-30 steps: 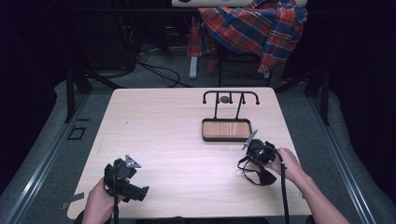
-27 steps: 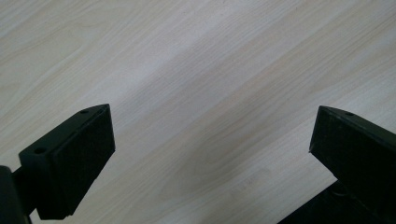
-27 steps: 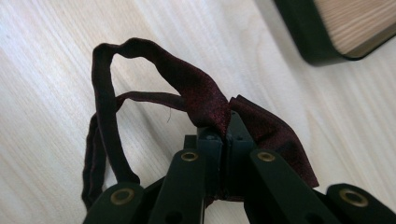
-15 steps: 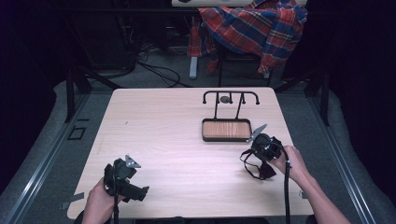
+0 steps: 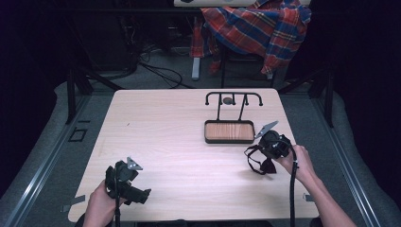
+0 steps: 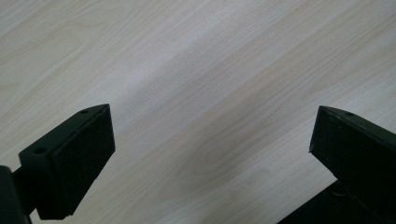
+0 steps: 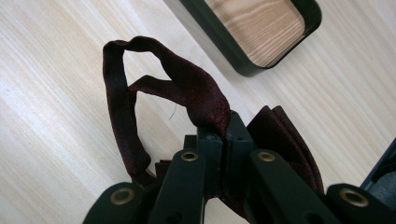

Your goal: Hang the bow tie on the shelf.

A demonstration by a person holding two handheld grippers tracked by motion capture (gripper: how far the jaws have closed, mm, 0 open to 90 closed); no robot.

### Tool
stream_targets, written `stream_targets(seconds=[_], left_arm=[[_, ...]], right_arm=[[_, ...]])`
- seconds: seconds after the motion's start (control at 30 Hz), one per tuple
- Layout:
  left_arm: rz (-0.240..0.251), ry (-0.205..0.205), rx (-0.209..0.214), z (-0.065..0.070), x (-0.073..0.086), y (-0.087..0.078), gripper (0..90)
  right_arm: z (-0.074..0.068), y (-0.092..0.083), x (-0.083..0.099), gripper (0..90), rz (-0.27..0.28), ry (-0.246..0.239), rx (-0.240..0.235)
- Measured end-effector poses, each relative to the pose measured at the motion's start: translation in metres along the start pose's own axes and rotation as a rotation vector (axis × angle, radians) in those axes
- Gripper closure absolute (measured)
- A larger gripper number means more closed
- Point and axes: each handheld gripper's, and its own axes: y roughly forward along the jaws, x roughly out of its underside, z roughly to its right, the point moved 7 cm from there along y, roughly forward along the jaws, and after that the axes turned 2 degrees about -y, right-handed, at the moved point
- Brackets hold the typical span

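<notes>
Beside tray (image 5: pixel 229 132): right gripper (image 7: pixel 223 135) clamps bow tie (image 7: pixel 187 88), seemingly unlabelled.

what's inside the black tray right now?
Nothing: the black tray shows just its bare wood-grain floor. In the right gripper view the right gripper, shut on the bow tie, hides one corner.

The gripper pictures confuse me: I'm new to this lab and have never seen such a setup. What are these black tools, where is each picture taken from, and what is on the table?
There is no robot here. A person holds a hand-operated gripper in each hand. The high view looks down on the wooden table; the other two pictures come from cameras riding on the grippers.

The left gripper is open, over bare tabletop. The right gripper is shut on a dark red bow tie, its strap looping out over the table.

Also on the table: a black tray with a wood-grain bottom and, behind it, a black metal rack. A plaid shirt hangs beyond the table.
</notes>
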Motion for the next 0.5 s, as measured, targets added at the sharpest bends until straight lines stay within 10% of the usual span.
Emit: stream_targets(seconds=[0.5], left_arm=[[-0.003, 0.004, -0.007, 0.001, 0.0, 0.0, 0.1]], right_arm=[[0.011, -0.01, -0.001, 88.3, 0.024, 0.048, 0.017]])
